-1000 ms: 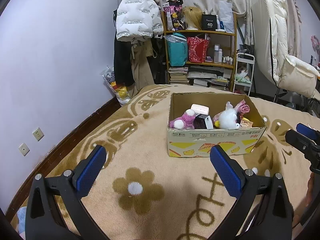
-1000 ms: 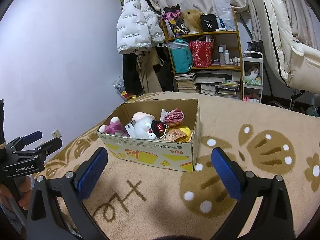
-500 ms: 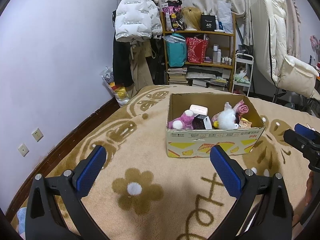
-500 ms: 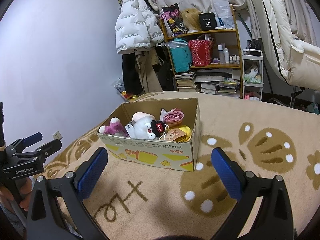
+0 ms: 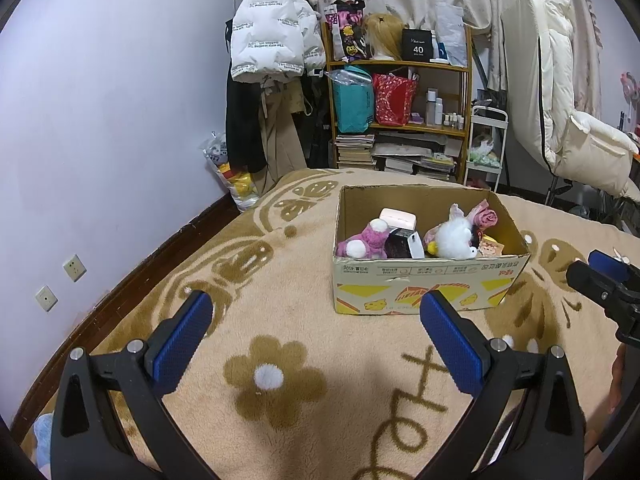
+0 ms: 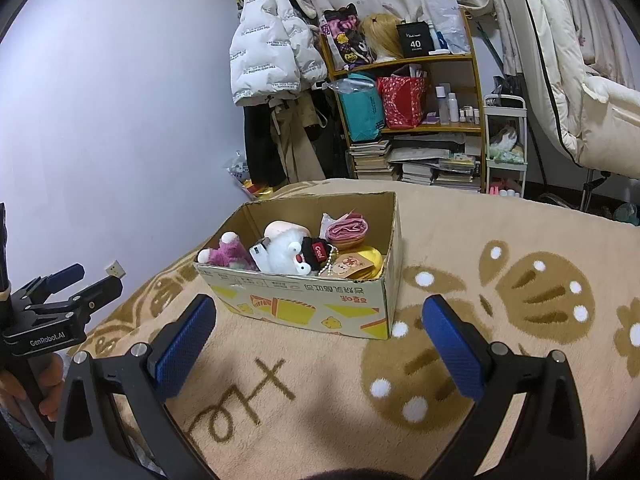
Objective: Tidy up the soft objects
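Left wrist view is showing the cardboard box [image 5: 424,280] sitting on the patterned tan blanket [image 5: 280,320], already holding the soft things: a purple plush [image 5: 366,242] at its left end, a white plush [image 5: 454,236] beside it toward the right, a pink rolled cloth [image 5: 486,216] behind that. No loose soft item is lying on the blanket around the box in either view, so the sorting is looking largely finished, though what is lying outside the frames cannot be told. The left gripper [image 5: 316,336] is hovering in front of the box with its tongs spread wide and nothing between them; the right gripper [image 6: 320,340] is doing the same, just short of the box's near wall. Compared with a second ago, the box and its contents are sitting unchanged, and both grippers are holding nearly the same spot, the left one drifting only slightly. Beyond the box, a cluttered wooden shelf [image 5: 400,120] is standing against the curtain.
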{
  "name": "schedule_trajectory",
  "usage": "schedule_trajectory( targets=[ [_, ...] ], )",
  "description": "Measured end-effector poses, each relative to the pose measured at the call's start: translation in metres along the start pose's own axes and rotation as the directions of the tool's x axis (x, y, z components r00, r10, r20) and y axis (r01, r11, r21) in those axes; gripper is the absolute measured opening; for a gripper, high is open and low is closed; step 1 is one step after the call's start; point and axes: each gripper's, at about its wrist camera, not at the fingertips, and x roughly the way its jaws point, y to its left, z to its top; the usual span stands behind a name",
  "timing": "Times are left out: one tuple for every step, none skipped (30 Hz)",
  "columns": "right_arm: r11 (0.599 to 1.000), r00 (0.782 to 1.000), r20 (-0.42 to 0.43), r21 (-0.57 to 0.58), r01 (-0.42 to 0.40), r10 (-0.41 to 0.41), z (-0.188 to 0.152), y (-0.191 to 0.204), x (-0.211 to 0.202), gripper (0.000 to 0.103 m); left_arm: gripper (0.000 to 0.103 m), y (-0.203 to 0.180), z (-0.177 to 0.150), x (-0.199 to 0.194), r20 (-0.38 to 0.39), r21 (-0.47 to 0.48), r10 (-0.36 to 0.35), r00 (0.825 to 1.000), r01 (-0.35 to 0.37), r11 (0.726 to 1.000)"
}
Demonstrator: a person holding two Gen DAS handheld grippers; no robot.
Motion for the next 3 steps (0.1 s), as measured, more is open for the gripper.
schedule_trajectory(
  targets=[
    [1.000,1.000,0.000,-0.001,0.001,-0.001,-0.0004,-0.0002,0.0002,0.103,0.103,0.0000,0.0000,0.0001,0.000,0.000,0.000,1.000,0.000,1.000],
    [1.000,1.000,-0.001,0.000,0.000,0.000,0.0001,-0.0002,-0.0001,0.103,0.103,-0.0002,0.0000,0.0001,-0.001,-0.001,0.000,1.000,0.000,1.000],
    [1.000,1.000,-0.001,0.001,-0.001,0.001,-0.0001,-0.0004,-0.0001,0.103,0.103,-0.0002,0.0001,0.0000,0.000,-0.001,0.000,1.000,0.000,1.000]
  ],
)
